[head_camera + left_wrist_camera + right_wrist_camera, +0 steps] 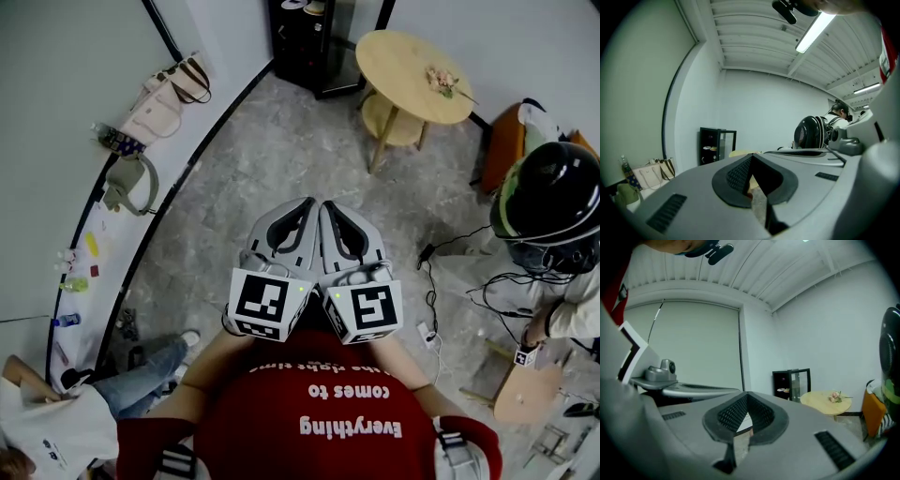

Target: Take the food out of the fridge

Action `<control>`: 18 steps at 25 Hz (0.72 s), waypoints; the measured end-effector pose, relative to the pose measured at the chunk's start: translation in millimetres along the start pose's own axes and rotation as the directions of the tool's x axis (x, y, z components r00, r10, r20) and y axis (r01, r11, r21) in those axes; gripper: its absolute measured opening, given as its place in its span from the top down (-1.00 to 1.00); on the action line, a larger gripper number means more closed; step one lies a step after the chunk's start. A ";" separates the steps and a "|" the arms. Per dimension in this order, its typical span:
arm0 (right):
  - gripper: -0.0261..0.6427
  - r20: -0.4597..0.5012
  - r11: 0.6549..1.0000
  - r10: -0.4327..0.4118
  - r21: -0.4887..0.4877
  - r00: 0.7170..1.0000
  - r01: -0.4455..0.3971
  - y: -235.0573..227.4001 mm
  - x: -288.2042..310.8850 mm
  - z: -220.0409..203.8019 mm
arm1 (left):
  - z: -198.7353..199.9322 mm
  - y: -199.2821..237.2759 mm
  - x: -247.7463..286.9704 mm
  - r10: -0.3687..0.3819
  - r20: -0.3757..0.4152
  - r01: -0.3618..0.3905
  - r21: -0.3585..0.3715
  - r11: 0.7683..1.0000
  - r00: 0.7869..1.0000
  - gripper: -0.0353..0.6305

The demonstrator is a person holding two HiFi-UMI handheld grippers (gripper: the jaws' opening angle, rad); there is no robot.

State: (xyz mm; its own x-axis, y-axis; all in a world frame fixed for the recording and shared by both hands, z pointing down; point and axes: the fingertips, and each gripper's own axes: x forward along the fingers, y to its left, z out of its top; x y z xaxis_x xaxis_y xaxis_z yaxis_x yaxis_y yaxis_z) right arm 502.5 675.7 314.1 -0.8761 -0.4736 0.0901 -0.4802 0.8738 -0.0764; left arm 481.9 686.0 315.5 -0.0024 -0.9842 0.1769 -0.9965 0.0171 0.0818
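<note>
— Left tool (pixel 307 201) and right tool (pixel 327 204), gripping anything?
— No, both closed, empty, well short of the bench (pixel 412 61). Fridge (pixel 314 42) stands just beside it; nothing's started. Next, I'd say: walk over, open it.

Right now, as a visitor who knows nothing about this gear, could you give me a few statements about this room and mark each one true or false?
1. The left gripper and the right gripper both have their fingers shut, with nothing between them. True.
2. The right gripper is carrying food. False: it is empty, and the black glass-door cabinet stands far across the floor.
3. A small bunch of flowers lies on the round wooden table. True.
4. The bags sit on the round table. False: the bags are by the wall, at the left of the head view.
</note>
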 end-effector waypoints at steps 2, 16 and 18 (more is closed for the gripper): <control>0.89 -0.013 1.000 0.017 0.007 1.000 -0.017 -0.8 0.1 -3.5 | -3.8 -0.2 0.6 0.018 -0.014 -0.018 -0.009 1.000 1.000 0.89; 0.89 -0.109 1.000 0.024 0.005 0.994 -0.024 -30.8 105.1 -10.4 | -2.5 77.8 76.1 0.050 -0.064 -0.054 -0.057 0.997 0.997 0.89; 0.89 -0.090 1.000 0.029 -0.006 0.996 -0.029 -31.4 130.4 -9.7 | -2.2 99.7 90.4 0.048 -0.050 -0.051 -0.068 0.996 0.998 0.89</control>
State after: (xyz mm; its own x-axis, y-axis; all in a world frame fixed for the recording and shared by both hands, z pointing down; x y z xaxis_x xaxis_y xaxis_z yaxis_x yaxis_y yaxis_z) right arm 403.8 587.5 337.8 -0.8822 -0.4364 0.1771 -0.4539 0.8880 -0.0730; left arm 382.5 599.1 341.8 -0.0456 -0.9722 0.2299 -0.9871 0.0791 0.1389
